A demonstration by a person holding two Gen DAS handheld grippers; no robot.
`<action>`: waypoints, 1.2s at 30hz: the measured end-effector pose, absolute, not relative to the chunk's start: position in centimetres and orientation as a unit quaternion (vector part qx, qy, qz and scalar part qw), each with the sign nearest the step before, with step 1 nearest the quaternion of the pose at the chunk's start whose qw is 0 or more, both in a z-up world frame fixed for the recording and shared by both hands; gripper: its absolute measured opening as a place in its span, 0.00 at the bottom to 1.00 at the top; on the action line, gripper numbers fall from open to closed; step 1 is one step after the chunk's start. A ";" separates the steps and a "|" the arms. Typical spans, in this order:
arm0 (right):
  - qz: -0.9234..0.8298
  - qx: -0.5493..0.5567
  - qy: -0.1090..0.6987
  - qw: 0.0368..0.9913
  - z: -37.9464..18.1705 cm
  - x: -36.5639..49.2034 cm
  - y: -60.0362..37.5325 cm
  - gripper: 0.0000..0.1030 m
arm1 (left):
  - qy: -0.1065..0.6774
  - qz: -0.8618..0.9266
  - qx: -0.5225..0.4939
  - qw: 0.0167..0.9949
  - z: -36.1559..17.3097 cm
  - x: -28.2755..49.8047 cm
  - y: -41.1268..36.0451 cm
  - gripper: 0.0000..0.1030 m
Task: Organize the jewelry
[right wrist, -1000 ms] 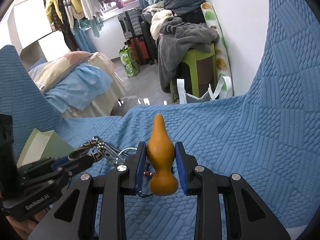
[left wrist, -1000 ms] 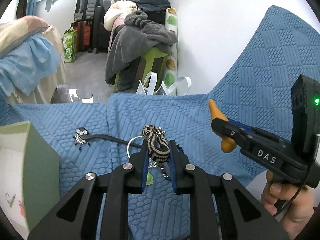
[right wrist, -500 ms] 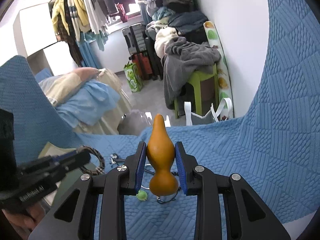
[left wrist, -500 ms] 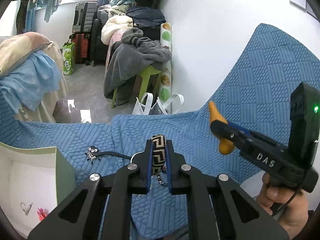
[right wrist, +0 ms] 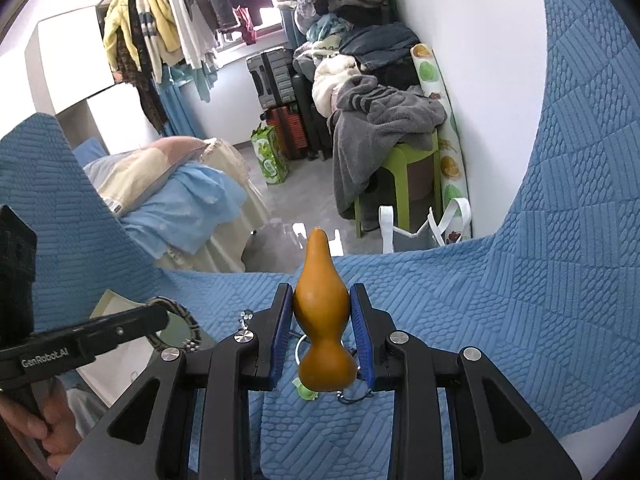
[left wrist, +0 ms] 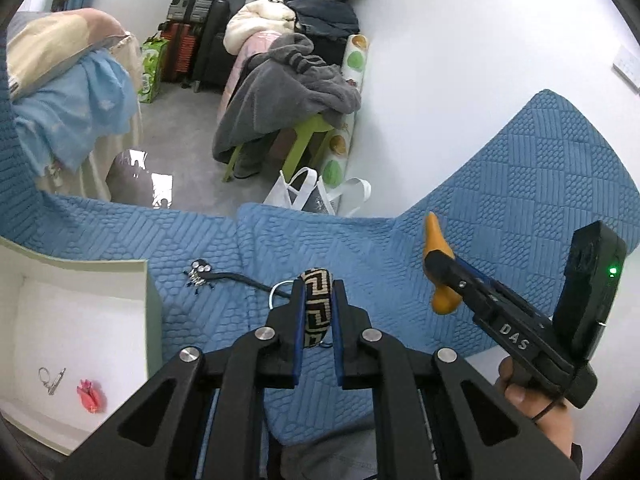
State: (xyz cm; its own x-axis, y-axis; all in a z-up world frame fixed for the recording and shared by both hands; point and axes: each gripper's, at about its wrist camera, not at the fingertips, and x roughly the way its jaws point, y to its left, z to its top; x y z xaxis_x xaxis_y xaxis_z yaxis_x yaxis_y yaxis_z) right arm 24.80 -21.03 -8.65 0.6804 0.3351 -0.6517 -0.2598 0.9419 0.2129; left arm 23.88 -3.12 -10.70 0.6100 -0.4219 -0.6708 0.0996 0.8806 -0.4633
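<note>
Both pieces are lifted clear of the blue quilt (left wrist: 500, 184) — the left hand-held gripper (left wrist: 316, 312) pinched narrow on a patterned bracelet (left wrist: 316, 304), the right hand-held gripper (right wrist: 322, 332) clamped on an orange gourd pendant (right wrist: 322, 320), long axis along the fingers, neck pointing away. Next, likely, a carry to the white box (left wrist: 80, 320) at left — then release inside.

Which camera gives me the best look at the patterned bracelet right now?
The left wrist view: the patterned bracelet sits centred between the left gripper pads, its black-and-tan key pattern facing the lens. The right wrist view shows only a side-on loop at the far left, partly hidden behind that gripper.
</note>
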 end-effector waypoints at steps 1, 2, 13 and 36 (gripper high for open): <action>0.161 0.045 0.373 0.913 -9.2 25.1 -20.6 0.26 | 0.418 -0.148 -0.195 0.875 -10.9 23.8 -3.0 0.11; 0.160 0.040 0.379 0.910 -9.9 25.3 -20.5 0.26 | 0.421 -0.146 -0.195 0.874 -11.2 23.7 -2.9 0.11; 0.121 0.025 0.493 0.861 -19.7 28.6 -20.4 0.26 | 0.439 -0.133 -0.185 0.869 -13.3 23.6 -3.1 0.11; 0.263 0.033 0.444 0.856 -15.8 22.5 -17.7 0.41 | 0.454 -0.127 -0.174 0.864 -14.9 23.8 -3.6 0.11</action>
